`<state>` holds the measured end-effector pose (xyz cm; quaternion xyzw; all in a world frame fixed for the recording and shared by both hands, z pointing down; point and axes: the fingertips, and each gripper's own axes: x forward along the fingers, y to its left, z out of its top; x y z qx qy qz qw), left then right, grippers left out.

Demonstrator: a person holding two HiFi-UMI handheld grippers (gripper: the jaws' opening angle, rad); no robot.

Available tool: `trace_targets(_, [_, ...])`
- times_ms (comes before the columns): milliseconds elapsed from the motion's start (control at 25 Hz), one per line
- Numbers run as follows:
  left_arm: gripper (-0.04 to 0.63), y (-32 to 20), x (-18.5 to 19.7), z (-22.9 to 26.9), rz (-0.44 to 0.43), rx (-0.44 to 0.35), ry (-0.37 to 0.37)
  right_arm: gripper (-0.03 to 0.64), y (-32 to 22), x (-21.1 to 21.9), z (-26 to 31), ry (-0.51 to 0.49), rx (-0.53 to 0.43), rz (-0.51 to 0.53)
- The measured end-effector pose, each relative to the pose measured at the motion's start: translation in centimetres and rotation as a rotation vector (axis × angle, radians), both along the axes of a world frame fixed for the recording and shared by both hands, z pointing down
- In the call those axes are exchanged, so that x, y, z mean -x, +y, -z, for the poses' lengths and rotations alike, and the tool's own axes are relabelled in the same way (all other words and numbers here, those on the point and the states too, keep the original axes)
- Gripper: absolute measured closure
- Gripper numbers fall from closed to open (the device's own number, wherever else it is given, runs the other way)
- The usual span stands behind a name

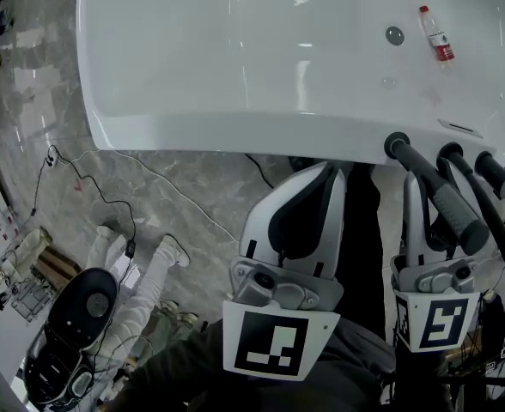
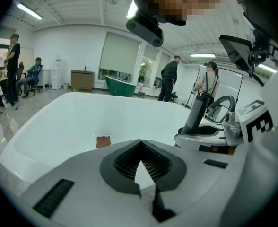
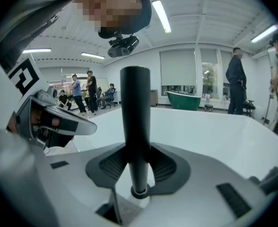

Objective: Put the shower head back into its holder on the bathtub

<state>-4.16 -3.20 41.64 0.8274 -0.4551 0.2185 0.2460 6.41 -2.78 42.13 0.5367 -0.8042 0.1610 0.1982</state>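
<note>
The right gripper's fingers pinch the dark shower head handle, whose far end reaches the white bathtub's near rim. Just beside it, the left gripper's fingers are pressed together at the tips, holding nothing.

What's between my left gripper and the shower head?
Only bare bathtub, by the left gripper view: nothing stands between the left gripper and the shower head.
</note>
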Motion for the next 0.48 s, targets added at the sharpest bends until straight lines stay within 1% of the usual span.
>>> trace_targets(480, [0.592,0.07,-0.04,-0.88,0.002,0.018,0.0,0.474,0.18,-0.11,-1.09,0.003,0.018,-0.002])
